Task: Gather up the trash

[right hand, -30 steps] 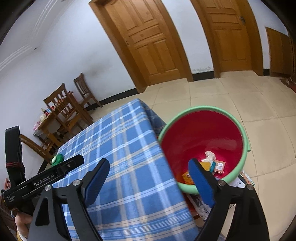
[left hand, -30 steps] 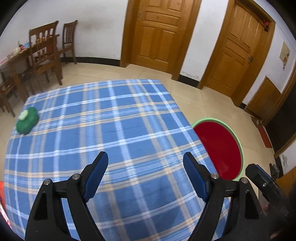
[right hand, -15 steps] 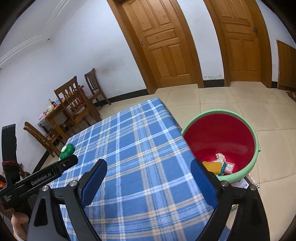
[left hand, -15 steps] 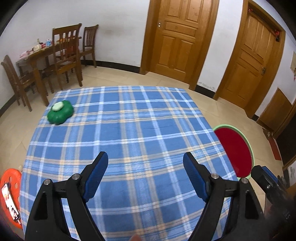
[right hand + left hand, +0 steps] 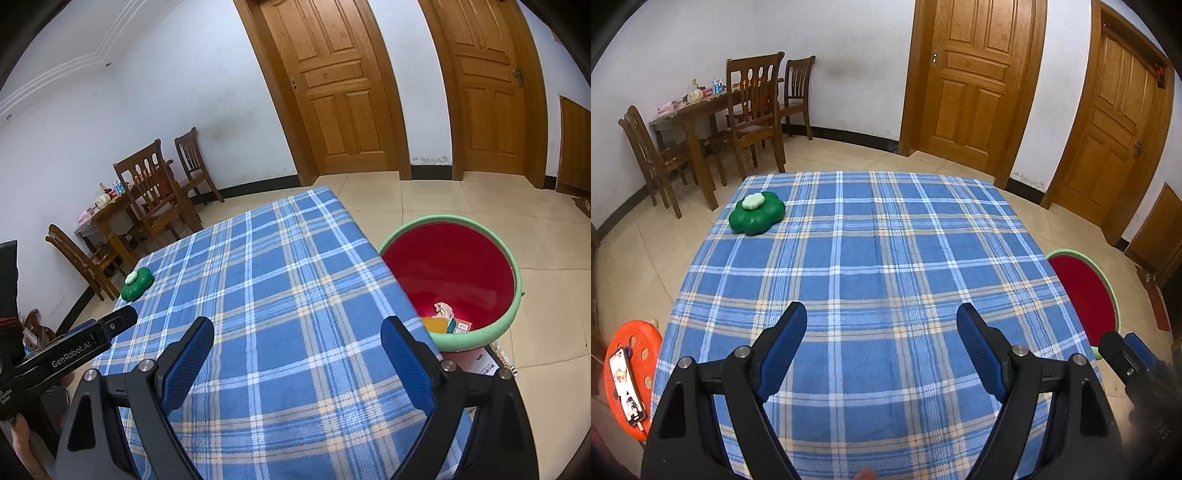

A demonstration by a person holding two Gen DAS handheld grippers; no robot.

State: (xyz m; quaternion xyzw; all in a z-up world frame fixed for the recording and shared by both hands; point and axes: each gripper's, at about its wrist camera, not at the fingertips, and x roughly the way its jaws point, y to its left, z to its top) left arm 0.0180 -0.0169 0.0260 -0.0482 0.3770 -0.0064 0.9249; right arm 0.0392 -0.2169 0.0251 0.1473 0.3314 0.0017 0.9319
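Green, glossy and clover-shaped, the rounded object (image 5: 757, 217) in the upper left on the blue plaid tablecloth (image 5: 886, 266) looks light yet slippery, best pinched across its lobes by either empty, wide-open gripper, left (image 5: 881, 338) or right (image 5: 297, 350).

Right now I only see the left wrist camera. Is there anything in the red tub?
Observer: Yes. The right wrist view looks into the red tub, and some trash lies at the bottom: a crumpled scrap and a few small packets.
Operator: Is the tub on the table?
Observer: No, it stands on the floor tiles beside the table's corner.
Operator: Is my other gripper holding something?
Observer: No. The right gripper is open with nothing between its blue pads.
Operator: Anything under the tub?
Observer: Some printed paper shows on the floor at its near edge.
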